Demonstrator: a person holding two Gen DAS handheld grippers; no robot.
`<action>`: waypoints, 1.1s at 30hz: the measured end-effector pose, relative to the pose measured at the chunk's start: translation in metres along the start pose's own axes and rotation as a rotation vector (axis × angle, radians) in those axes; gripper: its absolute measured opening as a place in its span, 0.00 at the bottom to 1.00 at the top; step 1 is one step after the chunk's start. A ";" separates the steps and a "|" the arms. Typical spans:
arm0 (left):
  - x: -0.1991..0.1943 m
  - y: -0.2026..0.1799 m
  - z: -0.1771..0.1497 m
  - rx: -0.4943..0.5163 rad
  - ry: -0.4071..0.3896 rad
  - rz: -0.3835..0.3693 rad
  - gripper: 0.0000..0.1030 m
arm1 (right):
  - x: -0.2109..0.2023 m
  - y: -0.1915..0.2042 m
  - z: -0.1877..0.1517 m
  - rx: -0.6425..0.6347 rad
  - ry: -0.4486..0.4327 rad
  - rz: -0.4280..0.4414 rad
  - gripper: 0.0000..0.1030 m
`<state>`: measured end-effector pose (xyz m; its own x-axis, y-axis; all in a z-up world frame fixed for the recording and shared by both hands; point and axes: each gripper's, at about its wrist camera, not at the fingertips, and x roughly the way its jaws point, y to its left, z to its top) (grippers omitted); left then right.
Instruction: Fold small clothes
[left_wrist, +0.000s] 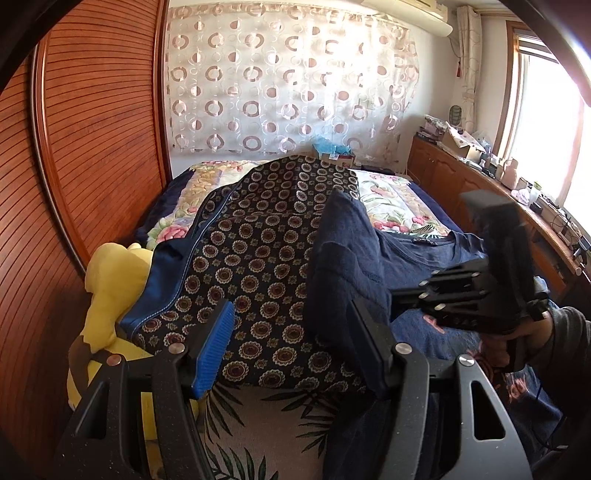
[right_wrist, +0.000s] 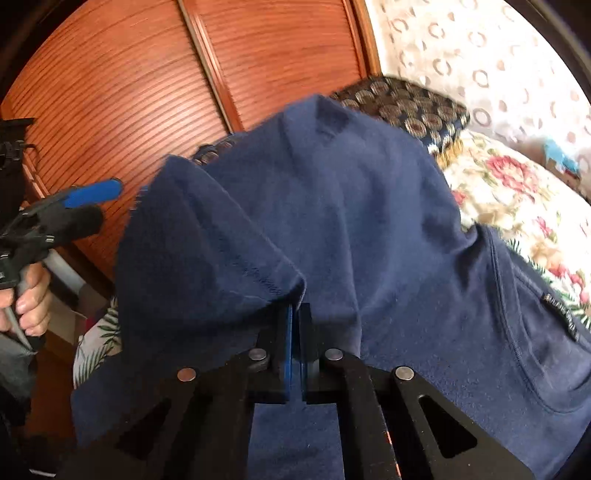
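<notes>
Navy shirt (right_wrist: 332, 206), neck label unreadable, is hanging from the pinching right claw (right_wrist: 295, 314); beside it, left claw (left_wrist: 291, 332) is gaping wide, gripping nothing.

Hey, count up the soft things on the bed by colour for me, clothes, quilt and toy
Navy: 1, T-shirt
Navy with medallion print: 1, garment
Floral: 1, quilt
Yellow: 1, plush toy
Total: 4

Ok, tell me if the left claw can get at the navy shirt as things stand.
Probably yes. The left claw stands open, and a raised fold of the navy shirt hangs by its right finger with nothing between. The right claw is shut on the shirt's hem, holding it up.
</notes>
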<state>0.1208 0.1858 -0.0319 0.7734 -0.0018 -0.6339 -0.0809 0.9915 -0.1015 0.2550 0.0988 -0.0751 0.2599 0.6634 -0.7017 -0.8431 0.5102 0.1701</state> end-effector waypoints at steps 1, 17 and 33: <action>0.001 0.001 -0.001 -0.003 0.002 -0.001 0.62 | -0.005 0.000 0.000 -0.003 -0.013 -0.002 0.01; 0.002 -0.021 0.001 0.027 -0.002 -0.041 0.62 | -0.104 -0.019 -0.038 0.081 -0.140 -0.292 0.04; 0.000 -0.044 -0.005 0.051 0.001 -0.067 0.62 | -0.054 -0.027 -0.054 0.137 -0.026 -0.174 0.31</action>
<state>0.1210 0.1417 -0.0308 0.7755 -0.0687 -0.6276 0.0032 0.9945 -0.1049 0.2383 0.0193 -0.0797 0.4091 0.5718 -0.7111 -0.7129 0.6867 0.1420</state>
